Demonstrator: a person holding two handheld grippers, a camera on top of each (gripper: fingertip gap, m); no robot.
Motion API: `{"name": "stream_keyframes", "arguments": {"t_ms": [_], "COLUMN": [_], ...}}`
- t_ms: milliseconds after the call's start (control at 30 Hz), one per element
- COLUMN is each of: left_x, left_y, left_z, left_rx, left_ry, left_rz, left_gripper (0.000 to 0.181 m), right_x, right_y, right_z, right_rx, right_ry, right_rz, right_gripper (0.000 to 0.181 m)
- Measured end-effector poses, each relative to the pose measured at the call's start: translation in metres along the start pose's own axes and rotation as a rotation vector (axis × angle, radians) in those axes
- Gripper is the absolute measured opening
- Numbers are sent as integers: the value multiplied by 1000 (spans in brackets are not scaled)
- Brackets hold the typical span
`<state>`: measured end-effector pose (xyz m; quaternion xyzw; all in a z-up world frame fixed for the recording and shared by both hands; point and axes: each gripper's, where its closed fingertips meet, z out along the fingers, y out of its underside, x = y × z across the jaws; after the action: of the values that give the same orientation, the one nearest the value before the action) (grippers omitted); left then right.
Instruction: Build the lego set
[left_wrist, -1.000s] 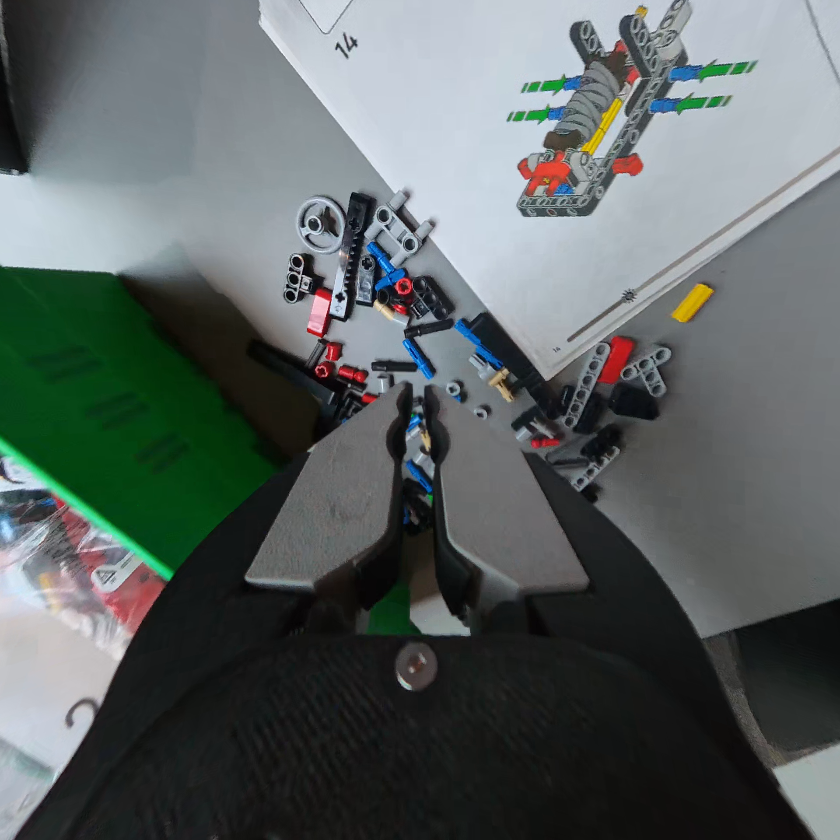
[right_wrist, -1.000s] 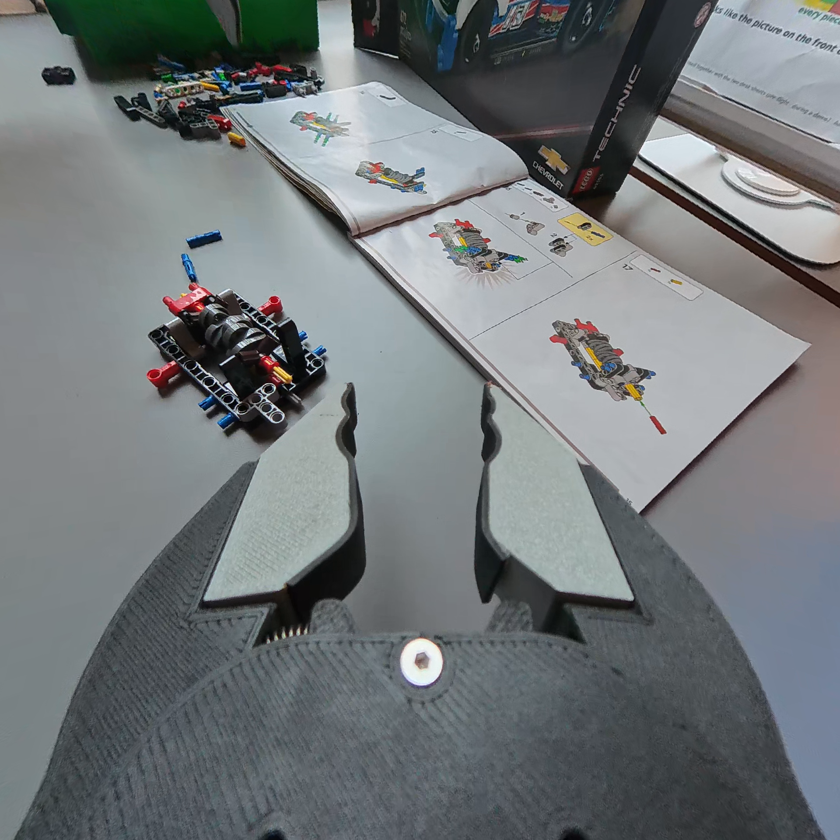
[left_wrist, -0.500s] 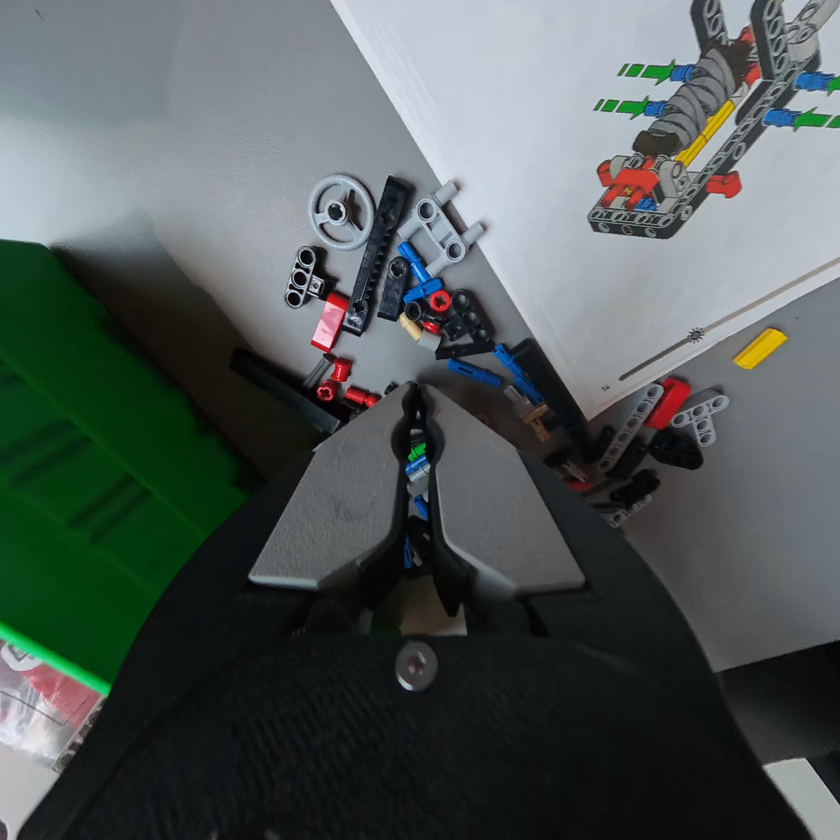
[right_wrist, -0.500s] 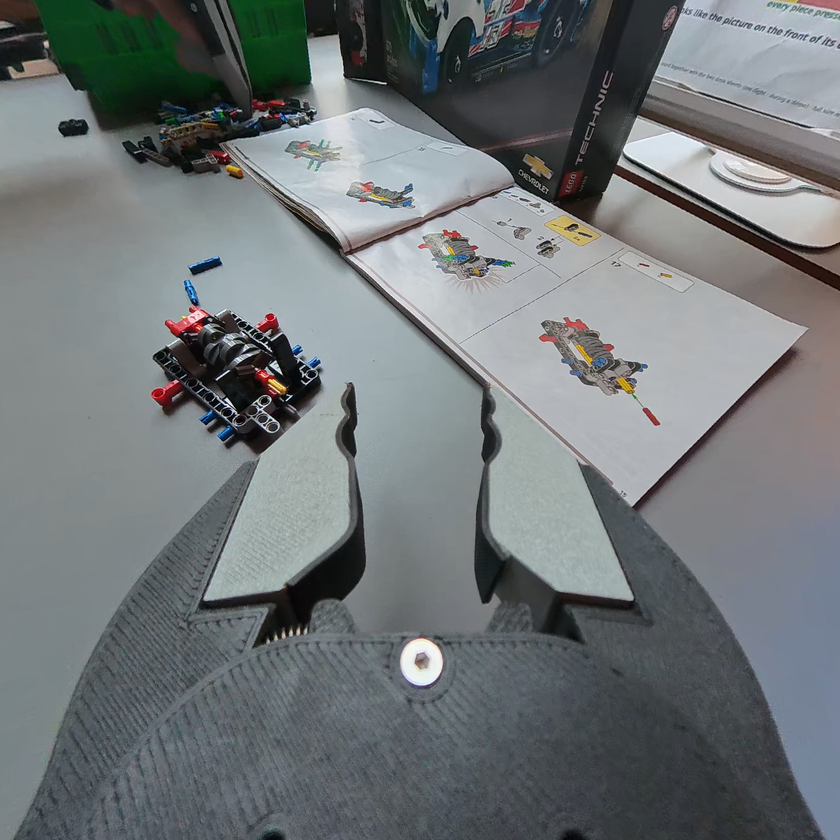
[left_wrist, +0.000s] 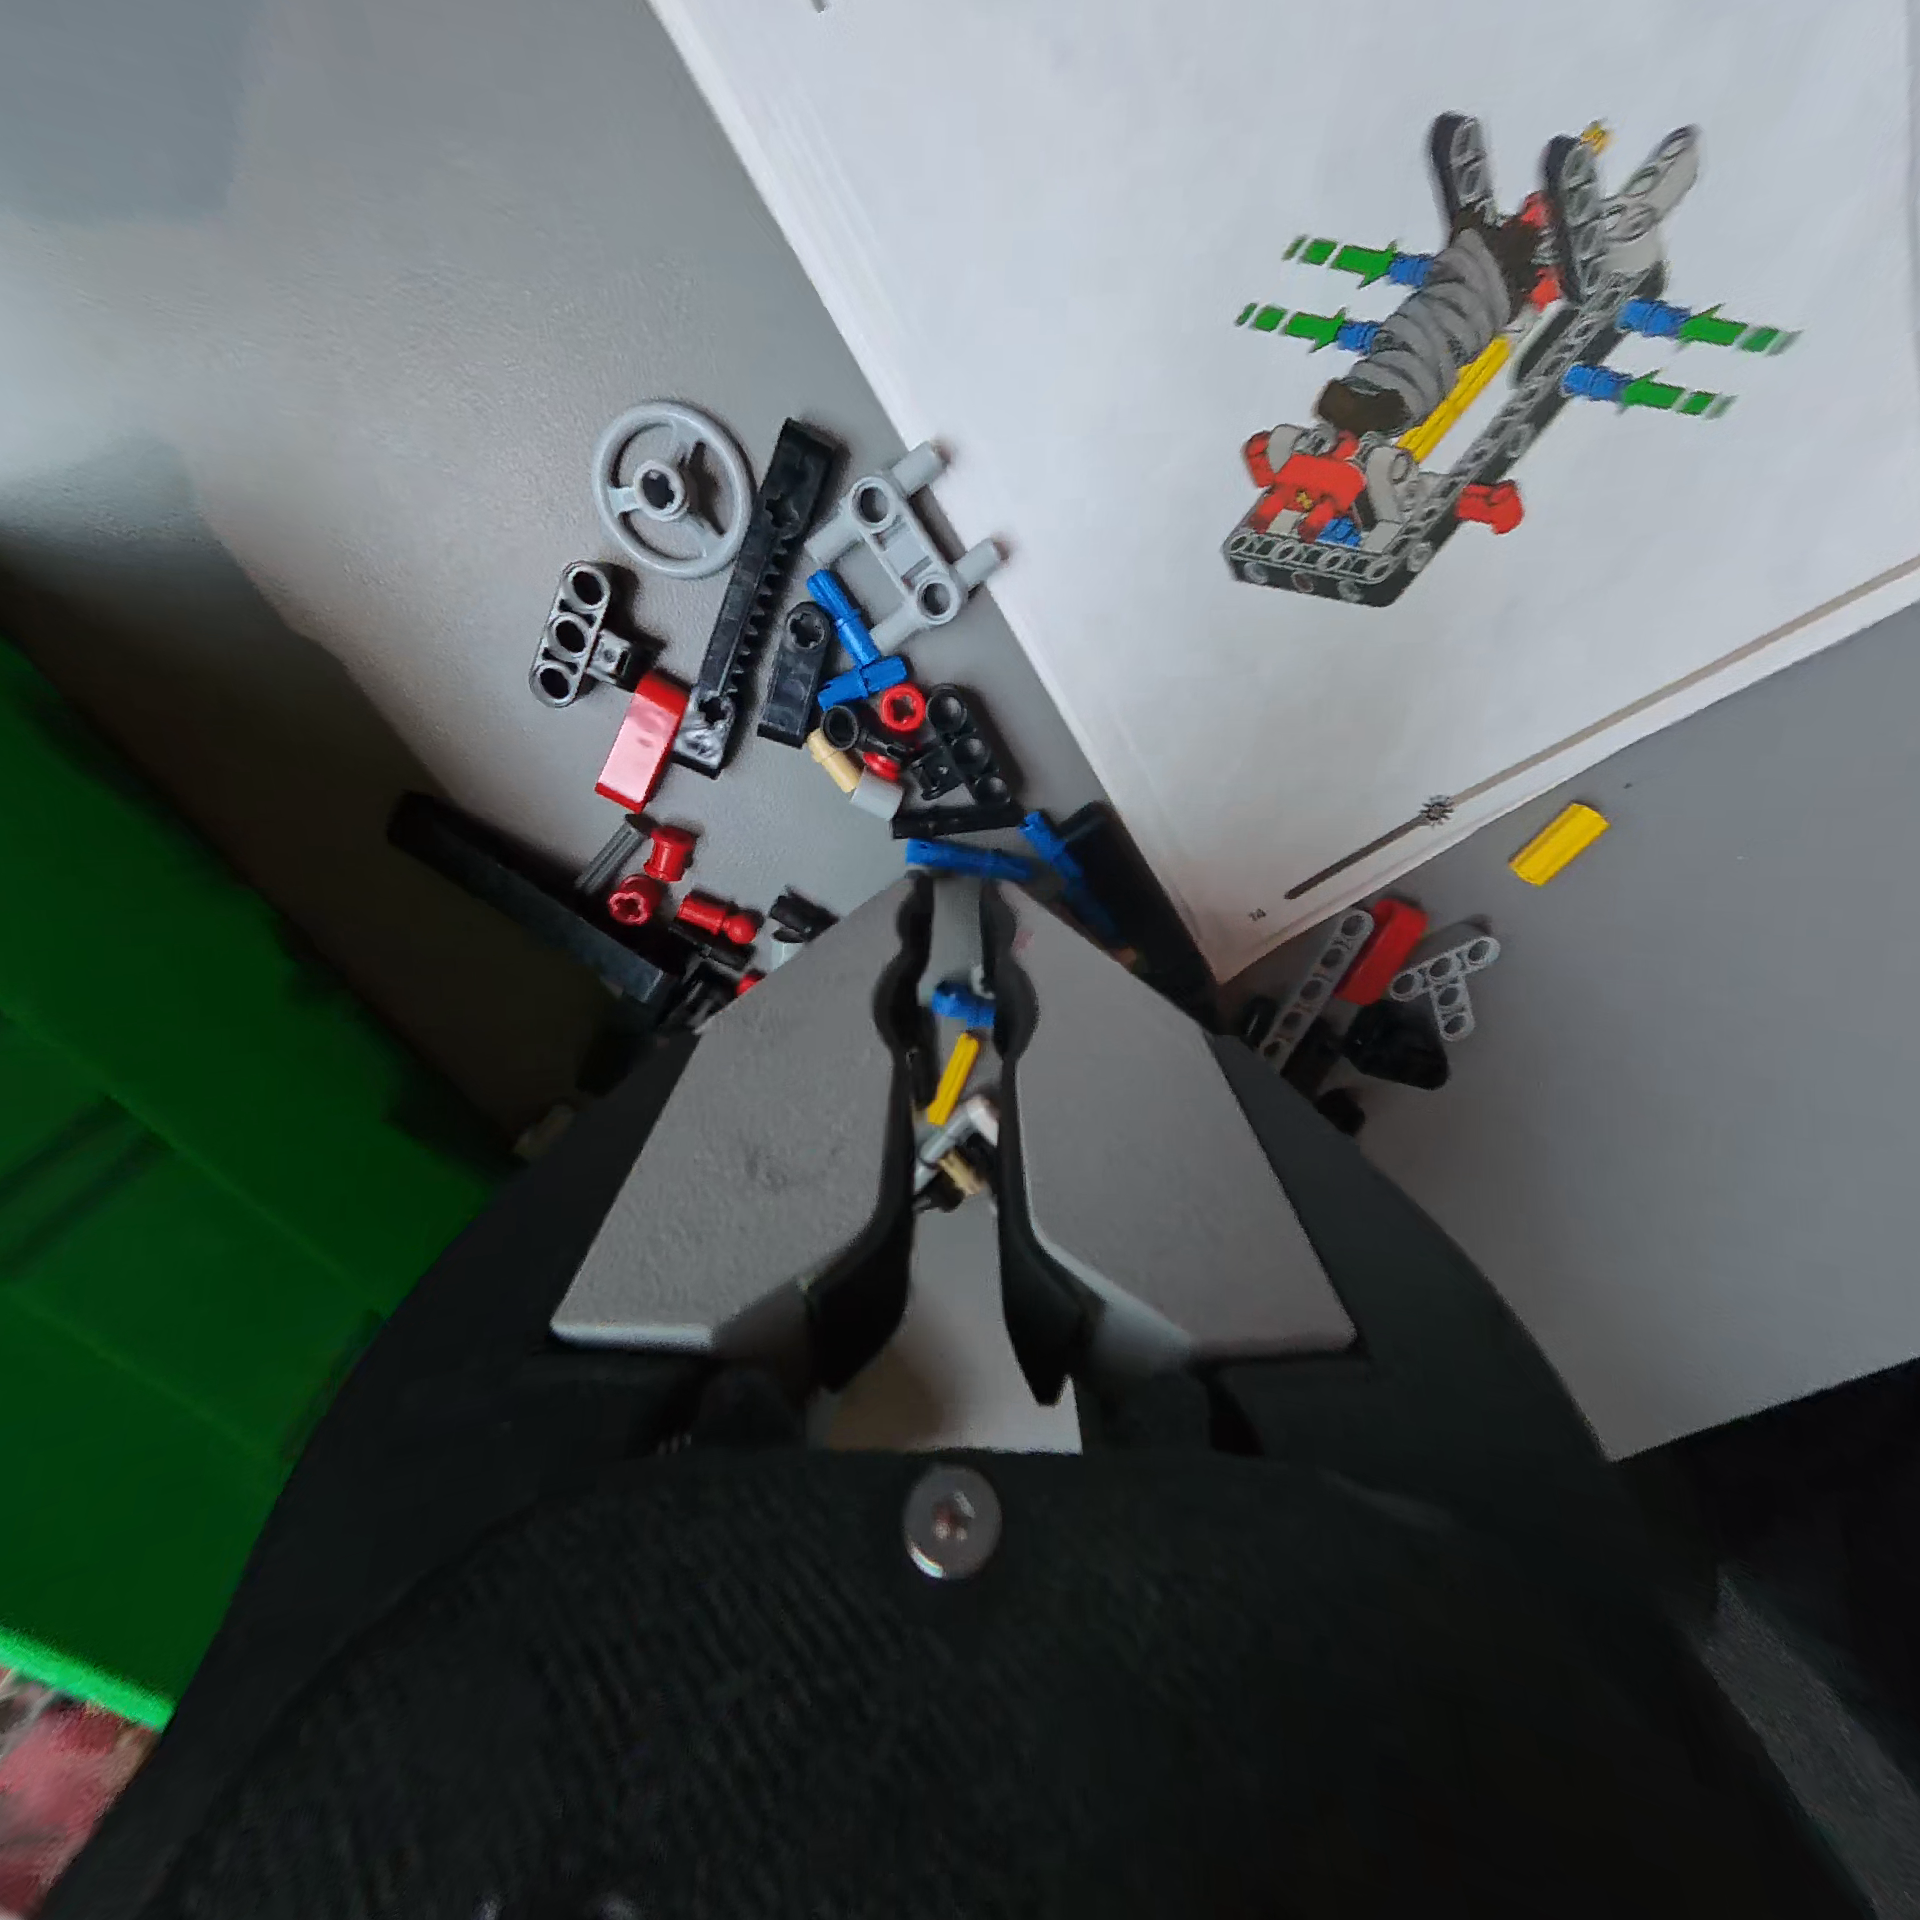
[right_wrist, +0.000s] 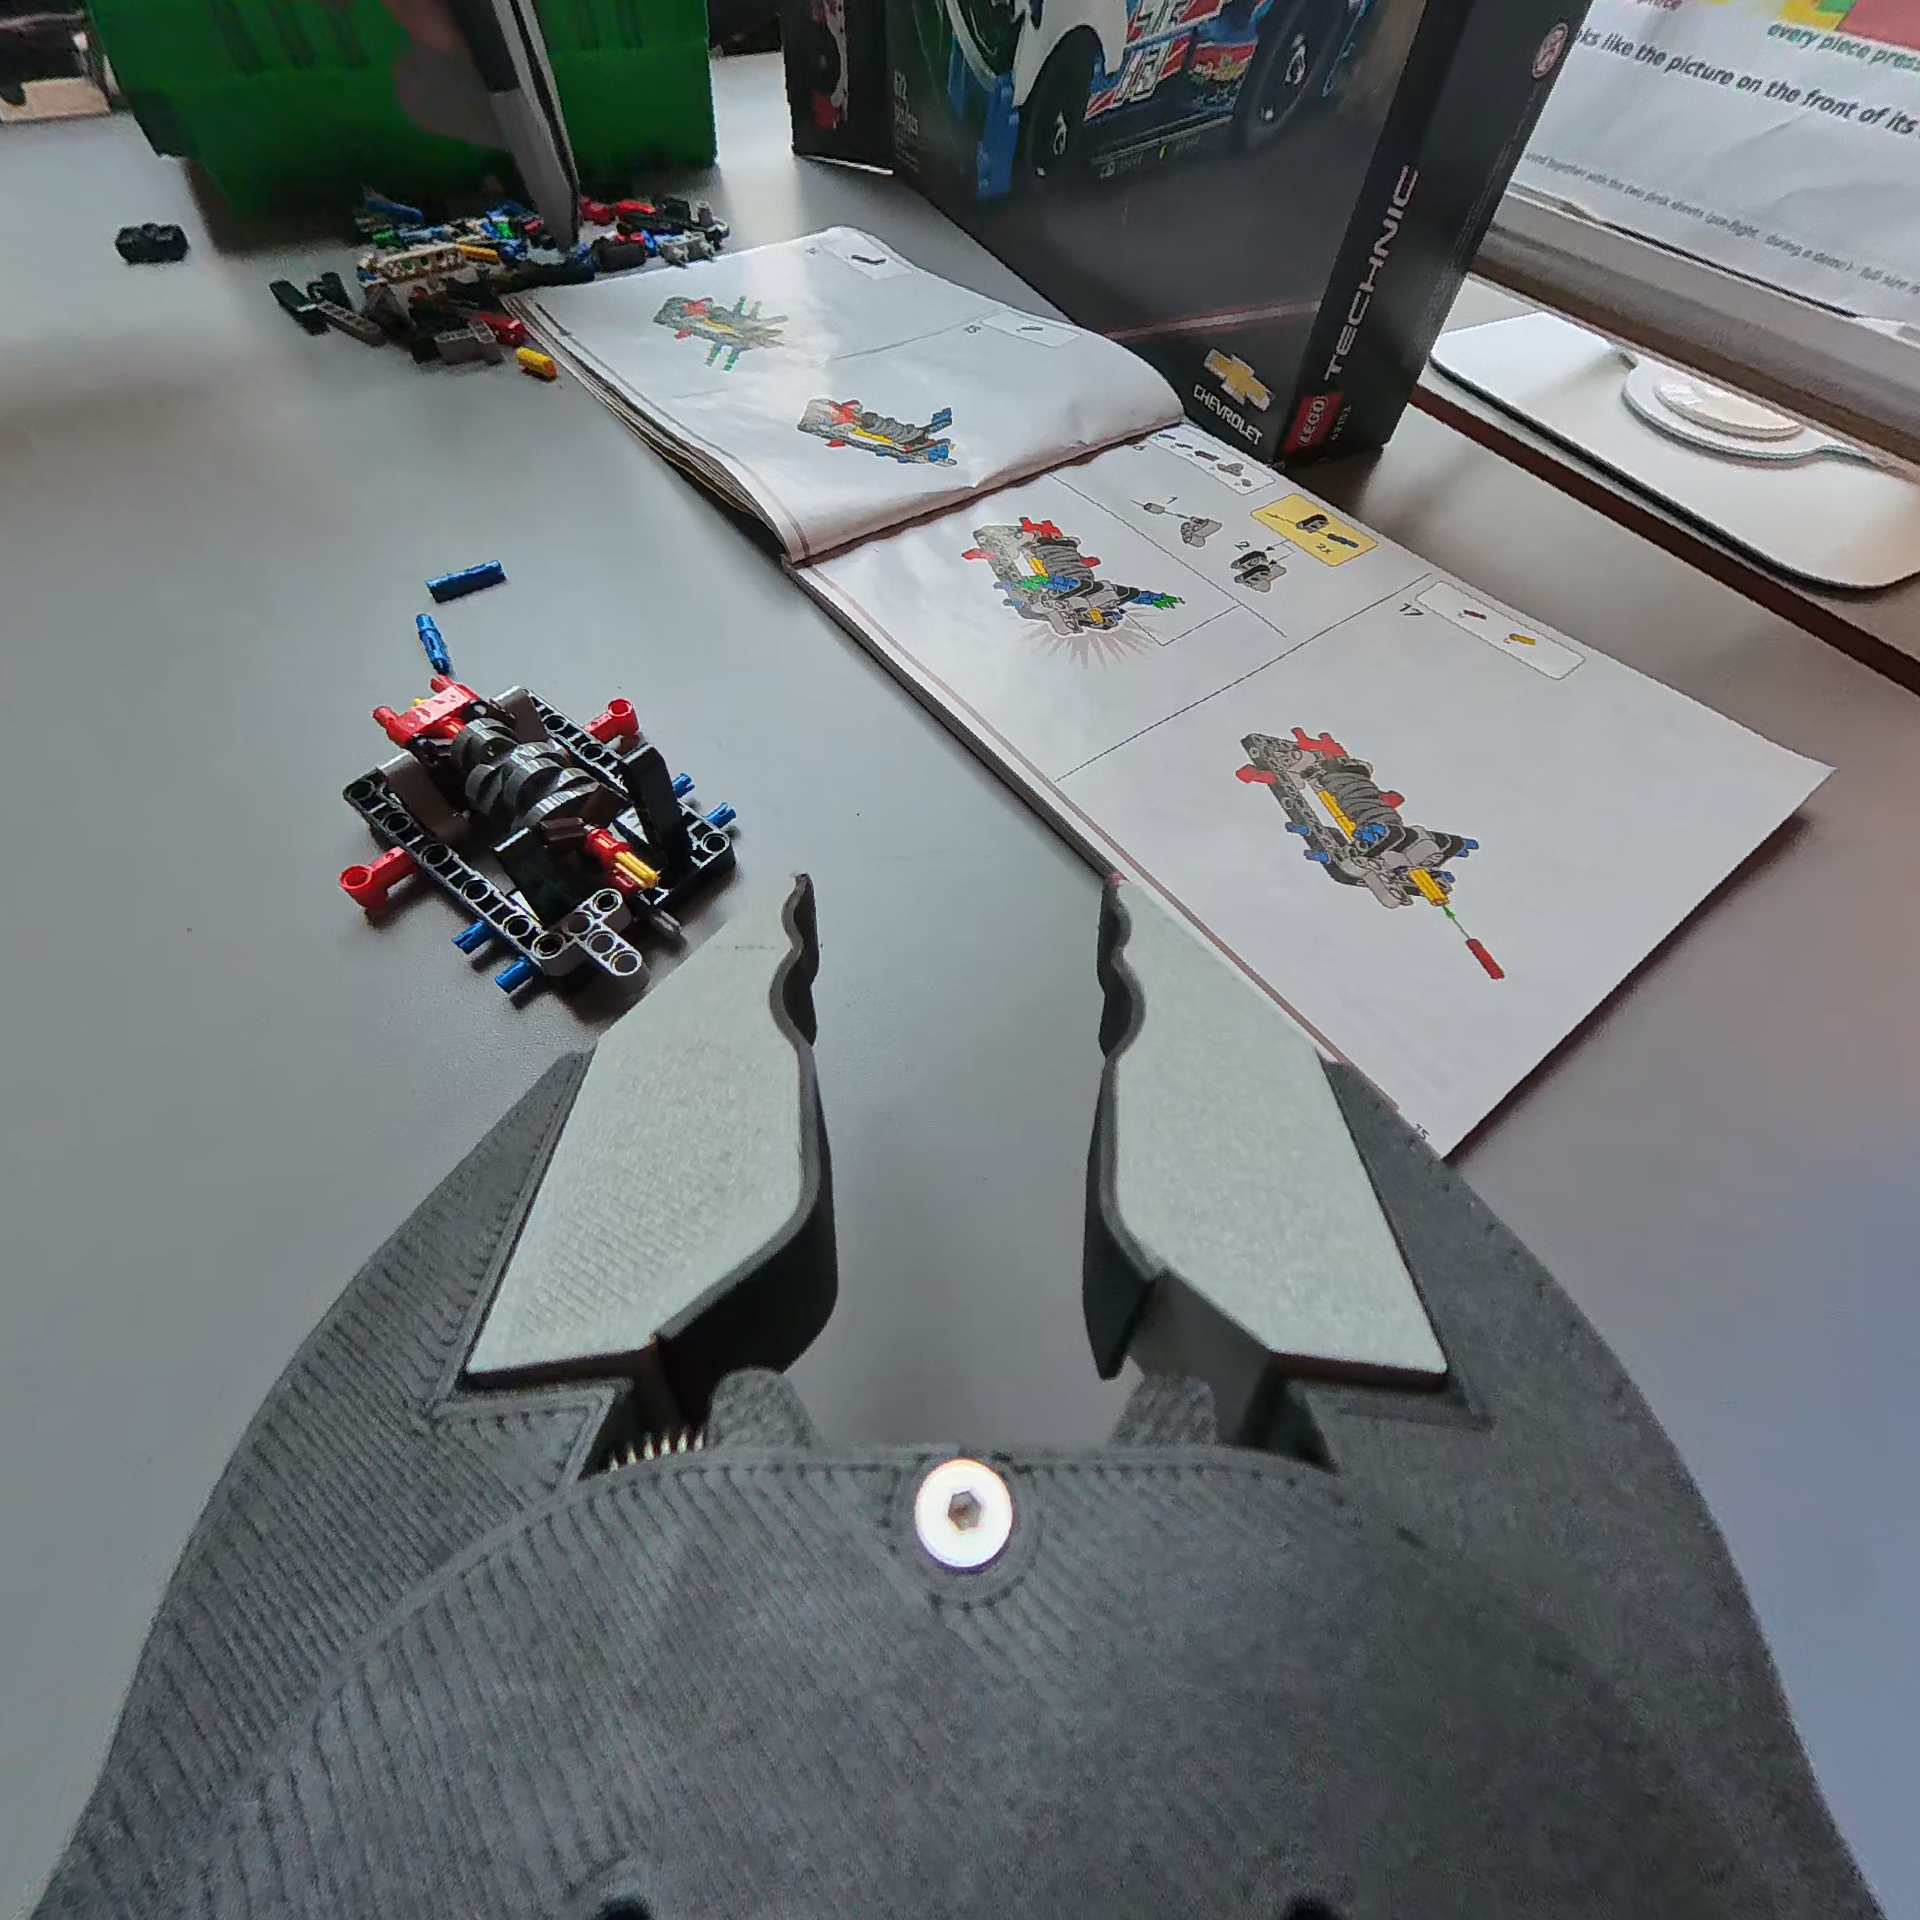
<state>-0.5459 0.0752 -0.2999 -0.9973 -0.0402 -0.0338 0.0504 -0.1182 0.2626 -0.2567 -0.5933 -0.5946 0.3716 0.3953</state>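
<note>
My left gripper (left_wrist: 953, 899) points down into the pile of loose Lego pieces (left_wrist: 831, 675), its jaws almost together with a narrow slit. Small blue, yellow and tan pieces show in the slit; I cannot tell whether any is gripped. It also shows far off in the right wrist view (right_wrist: 540, 156), tip down in the pile (right_wrist: 488, 270). My right gripper (right_wrist: 956, 904) is open and empty, low over the table. The part-built black frame with red and blue pins (right_wrist: 540, 821) lies just left of it. The open instruction booklet (right_wrist: 1143, 644) lies to its right and also shows in the left wrist view (left_wrist: 1351, 416).
A green bin (left_wrist: 156, 1143) stands left of the pile and shows at the back (right_wrist: 312, 104). The set's box (right_wrist: 1195, 208) stands behind the booklet. Two loose blue pins (right_wrist: 464, 580) lie beyond the frame. A yellow piece (left_wrist: 1556, 844) lies by the booklet's corner. The tips of one gripper are about 45 cm away from the tips of the other. My right tips are about 35 cm from the yellow piece (left_wrist: 1556, 844), my left tips only 11 cm. Look for it in the right wrist view (right_wrist: 537, 362) too.
My left gripper shifted over the pile. Its jaws closed from a slit to touching, then parted to a narrow slit again. My right gripper stayed open and barely moved.
</note>
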Motion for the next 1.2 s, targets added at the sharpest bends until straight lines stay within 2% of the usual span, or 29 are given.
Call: {"name": "stream_keyframes", "arguments": {"t_ms": [67, 267, 333, 400, 500, 567, 633, 833, 900, 1067, 1200], "left_x": [-8, -11, -4, -3, -9, -3, 2, -1, -1, 0, -7], "left_y": [5, 2, 0, -3, -6, -9, -9, -2, 4, 6, 9], "left_z": [2, -10, -10, -8, -6, -5, -1, 2, 3, 3, -12], "left_rx": [-28, 13, 31, 36, 58, 69, 60, 26, -10, -30, -33], "left_ry": [-45, -71, 4, 48, 11, 59, 86, 44, 20, 6, -100], "left_rz": [7, 48, -36, -154, -205, -239, -248, -222, -175, -90, -23], "left_gripper": [7, 4, 7, 0, 12, 21, 21, 14, 3, 2, 2], "right_x": [0, -1, -1, -1, -1, -1, 0, -1, -2, -2, 0], "right_y": [0, 1, 0, 1, 1, 1, 1, 0, 0, 0, 1], "right_z": [0, 0, 0, 1, 1, 0, 0, 0, 0, 0, 0], "right_rx": [-1, -3, -4, -7, -8, -5, -3, -5, -5, -5, -7], "right_ry": [1, 0, -1, -2, 1, 1, 0, -1, -2, -1, 5], "right_rz": [-5, -5, -6, -9, -14, -10, -5, -15, -17, -20, -16], "right_gripper": [51, 51, 51, 51, 50, 50, 50, 51, 50, 50, 50]}}
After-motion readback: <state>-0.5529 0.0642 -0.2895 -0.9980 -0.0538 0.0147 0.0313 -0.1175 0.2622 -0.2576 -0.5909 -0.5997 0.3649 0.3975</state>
